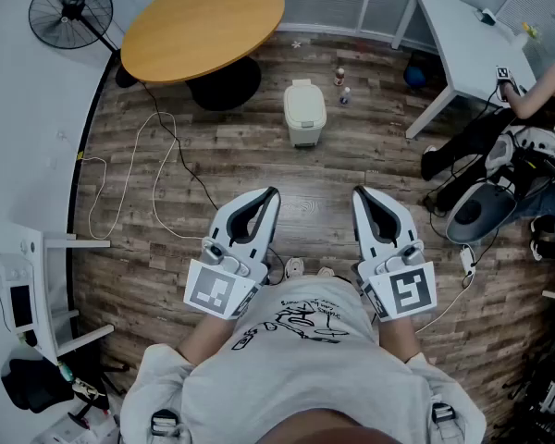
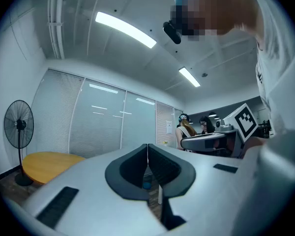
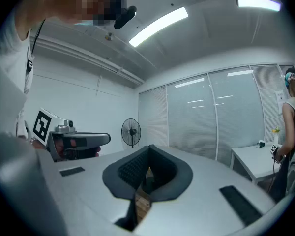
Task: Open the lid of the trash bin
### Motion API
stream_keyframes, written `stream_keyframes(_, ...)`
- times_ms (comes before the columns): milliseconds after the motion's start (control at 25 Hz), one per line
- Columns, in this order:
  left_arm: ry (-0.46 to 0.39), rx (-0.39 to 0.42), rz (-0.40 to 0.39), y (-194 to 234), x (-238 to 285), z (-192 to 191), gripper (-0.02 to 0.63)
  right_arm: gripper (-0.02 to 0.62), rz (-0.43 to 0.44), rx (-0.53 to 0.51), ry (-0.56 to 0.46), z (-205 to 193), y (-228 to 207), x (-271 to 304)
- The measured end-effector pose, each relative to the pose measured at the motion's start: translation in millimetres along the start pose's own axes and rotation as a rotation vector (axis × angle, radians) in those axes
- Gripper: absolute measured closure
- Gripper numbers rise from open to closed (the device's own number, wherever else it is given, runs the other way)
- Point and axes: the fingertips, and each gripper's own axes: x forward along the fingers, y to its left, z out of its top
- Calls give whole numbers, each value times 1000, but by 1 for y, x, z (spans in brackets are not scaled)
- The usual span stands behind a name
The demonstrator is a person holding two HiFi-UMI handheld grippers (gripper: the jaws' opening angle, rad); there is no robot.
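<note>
A small cream trash bin (image 1: 304, 111) stands on the wood floor ahead of me, its lid down. Both grippers are held level in front of my chest, well short of the bin. My left gripper (image 1: 270, 195) has its jaws together with nothing between them; in the left gripper view the left gripper (image 2: 147, 146) shows its pads meeting. My right gripper (image 1: 361, 195) is shut and empty too; in the right gripper view the right gripper (image 3: 148, 149) has its dark pads closed. The bin is hidden in both gripper views.
A round wooden table (image 1: 203, 26) stands at the back left, a black fan (image 1: 71, 12) beside it. A white desk (image 1: 467, 35) and a seated person (image 1: 536, 100) are at the right. Cables (image 1: 157, 183) trail over the floor. Two small bottles (image 1: 340, 86) stand near the bin.
</note>
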Motion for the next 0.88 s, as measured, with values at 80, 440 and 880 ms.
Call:
stream_keyframes(80,-8,-4,1,1,-8,4,586,591,4,-14,1,4,9,-3)
stream_keyframes(440,-18,-20,-25,7,-19,9,586,592,-17,-44,0,15,18,-1)
stream_keyframes(880,-20,-30,-76,19,-21,7,586,589,-58,-11,-25,17,26,10)
